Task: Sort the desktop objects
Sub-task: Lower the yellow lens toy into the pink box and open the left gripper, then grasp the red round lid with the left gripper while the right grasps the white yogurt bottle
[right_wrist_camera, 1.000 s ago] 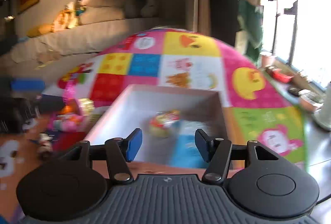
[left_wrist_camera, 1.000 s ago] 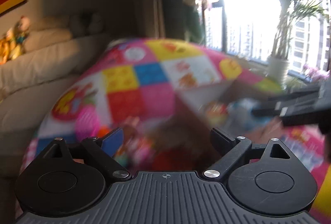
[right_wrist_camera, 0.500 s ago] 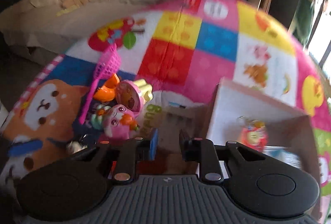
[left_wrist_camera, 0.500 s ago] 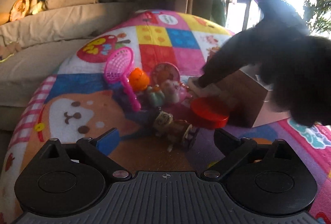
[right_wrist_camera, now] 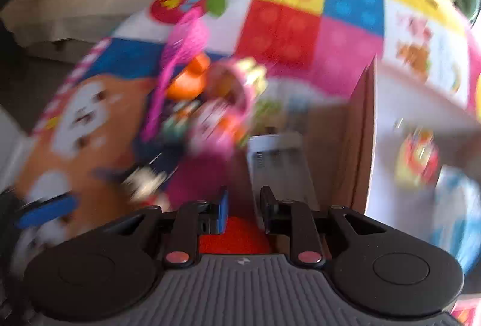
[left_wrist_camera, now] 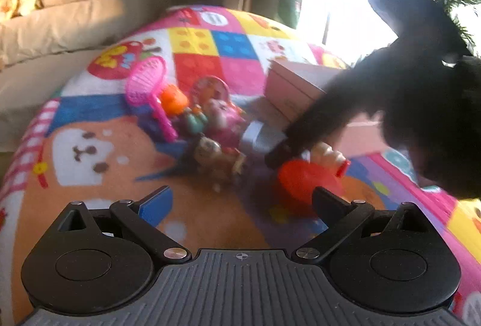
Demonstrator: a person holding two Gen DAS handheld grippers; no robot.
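Note:
A heap of toys lies on a colourful play mat: a pink toy racket [left_wrist_camera: 146,85], an orange toy [left_wrist_camera: 173,99], a pink figure [left_wrist_camera: 224,115] and a brown figure [left_wrist_camera: 215,156]. A red round toy [left_wrist_camera: 303,180] lies at the near right of the heap. My left gripper [left_wrist_camera: 240,204] is open and empty, short of the heap. My right gripper [right_wrist_camera: 243,207] hangs right above the red toy [right_wrist_camera: 236,238], jaws narrowed but apart; the left wrist view shows it [left_wrist_camera: 281,156] touching the toy's far edge. A cardboard box [right_wrist_camera: 421,103] stands to the right.
A white slip or flap [right_wrist_camera: 279,163] lies between the heap and the box wall. The box holds a round colourful toy [right_wrist_camera: 416,157] and a blue item [right_wrist_camera: 460,199]. A beige sofa [left_wrist_camera: 60,25] runs along the mat's far left.
My right gripper swung from over the box to the heap, narrowed its jaws and came down onto the red toy. My left gripper drew back slightly and stays open.

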